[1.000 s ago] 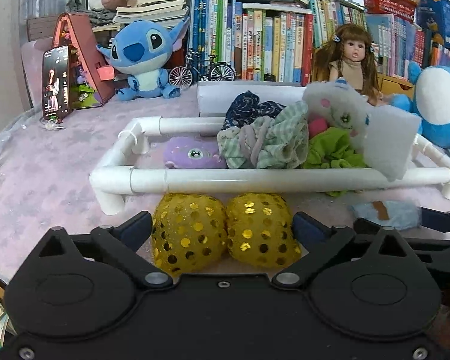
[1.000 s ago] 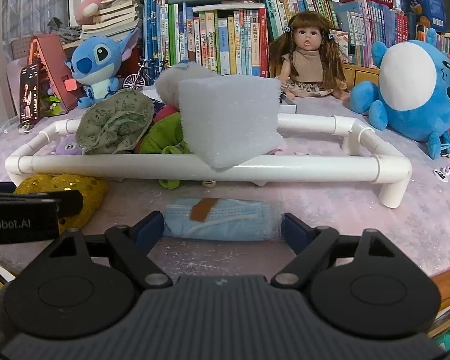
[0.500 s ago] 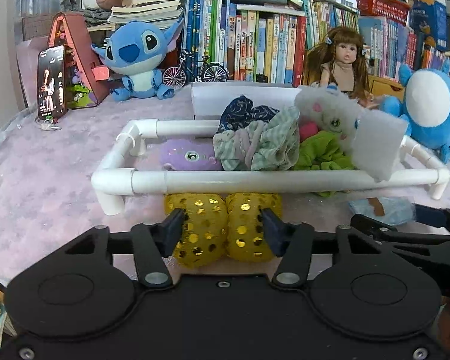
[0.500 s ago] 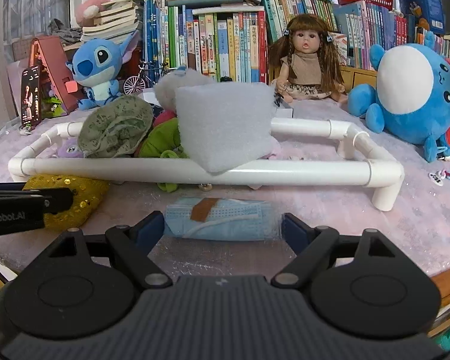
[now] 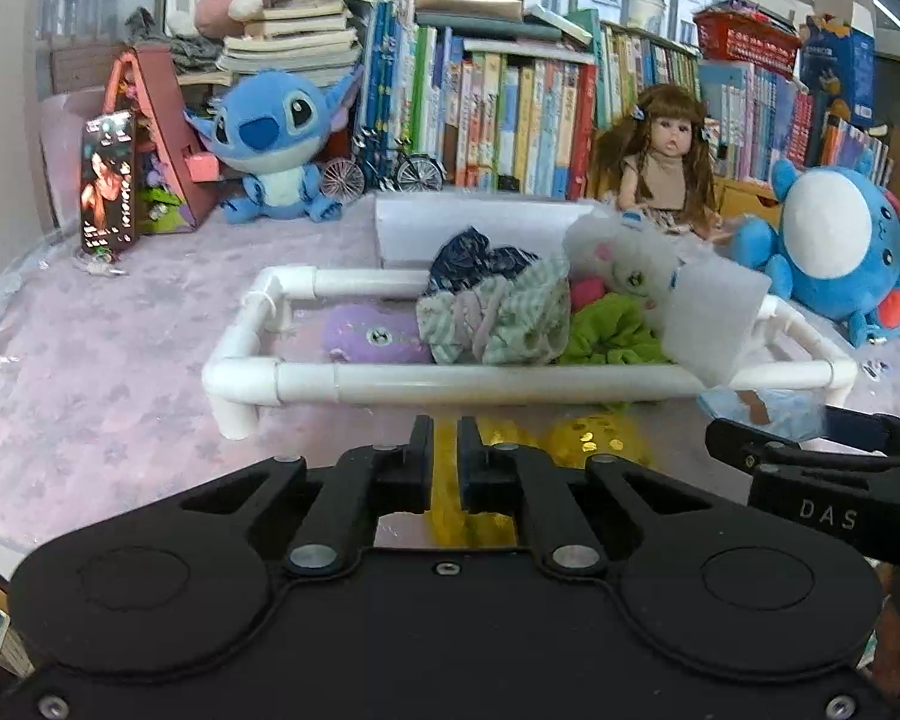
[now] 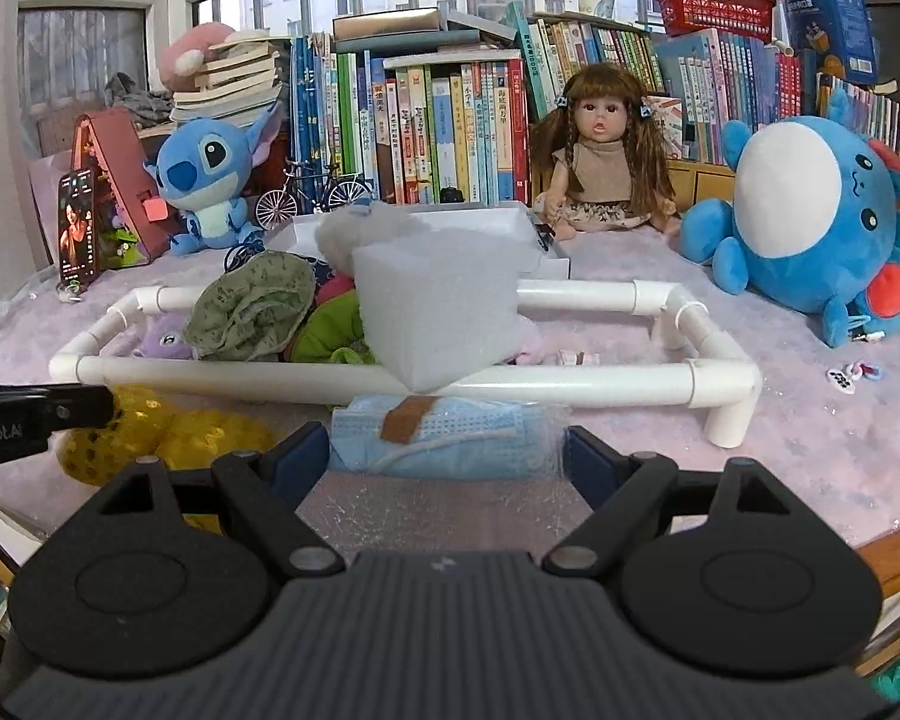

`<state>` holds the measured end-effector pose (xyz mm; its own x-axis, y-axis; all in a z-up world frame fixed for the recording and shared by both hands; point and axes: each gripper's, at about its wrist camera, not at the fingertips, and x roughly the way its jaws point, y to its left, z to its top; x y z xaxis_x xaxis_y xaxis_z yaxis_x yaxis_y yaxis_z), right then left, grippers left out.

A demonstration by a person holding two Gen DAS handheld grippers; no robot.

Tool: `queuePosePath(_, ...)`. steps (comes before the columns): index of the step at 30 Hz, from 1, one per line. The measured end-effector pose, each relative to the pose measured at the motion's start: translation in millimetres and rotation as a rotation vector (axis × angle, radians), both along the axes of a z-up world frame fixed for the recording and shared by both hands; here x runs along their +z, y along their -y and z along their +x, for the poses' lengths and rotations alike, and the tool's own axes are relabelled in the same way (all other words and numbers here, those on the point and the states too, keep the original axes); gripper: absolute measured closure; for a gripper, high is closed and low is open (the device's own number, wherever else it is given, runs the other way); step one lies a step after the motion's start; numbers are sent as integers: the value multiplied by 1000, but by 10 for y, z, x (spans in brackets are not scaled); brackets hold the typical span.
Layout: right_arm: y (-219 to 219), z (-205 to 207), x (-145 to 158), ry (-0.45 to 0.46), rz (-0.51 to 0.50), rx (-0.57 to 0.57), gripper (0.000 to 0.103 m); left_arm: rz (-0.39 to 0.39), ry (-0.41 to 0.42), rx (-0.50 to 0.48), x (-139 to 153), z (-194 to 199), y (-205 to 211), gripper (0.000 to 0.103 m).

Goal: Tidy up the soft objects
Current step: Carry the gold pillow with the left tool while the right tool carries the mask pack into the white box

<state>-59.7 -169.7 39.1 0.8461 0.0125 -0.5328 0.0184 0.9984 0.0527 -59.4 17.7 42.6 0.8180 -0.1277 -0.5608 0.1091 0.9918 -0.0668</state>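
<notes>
Left gripper (image 5: 444, 450), jaws nearly together, pinches the yellow sequined fabric (image 5: 594, 438) just before the white pipe frame (image 5: 480, 383). Right gripper (image 6: 448, 457), jaws wide, brackets and grips the bagged blue mask (image 6: 450, 432).

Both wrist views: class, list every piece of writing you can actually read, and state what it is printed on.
"DAS": on the black body of the right gripper, seen in the left wrist view.
"Robot.AI": on the black body of the left gripper, seen in the right wrist view; its start is cut off.
Book spines, blue box, phone screen: too small or blurred to read.
</notes>
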Motion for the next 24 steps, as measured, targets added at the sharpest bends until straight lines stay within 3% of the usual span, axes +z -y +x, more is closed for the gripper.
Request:
queuePosePath(3,27,8,-35,-14,21,-9,17,-13,-40,7,-87,44,-14,91)
queuePosePath(6,41,10,-73,-27,33,-13,17,-17,-48,29,-186,65,-29,78)
queuePosePath(10,30,18,-110,-37,26,-14,17,-70,-35,51,-199,89,-88,33)
queuePosePath(11,27,21,-116,-39,26,-14,17,-99,-42,49,-199,107,-111,27)
queuePosePath(15,23,37,-152,-50,22,-12,17,-236,-126,24,-269,221,-189,28)
queuePosePath(18,19,47,-178,-60,19,-12,17,-294,-170,24,-377,304,-214,39)
queuePosePath(19,19,50,-183,-61,18,-12,17,-298,-156,20,-375,307,-217,57)
queuePosePath(20,22,50,-184,-59,16,-14,17,-304,-163,1,-377,313,-215,65)
queuePosePath(22,28,50,-178,-55,12,-17,17,-310,-170,1,-327,307,-220,73)
queuePosePath(24,35,52,-159,-51,13,-15,18,-303,-154,-27,-235,267,-198,75)
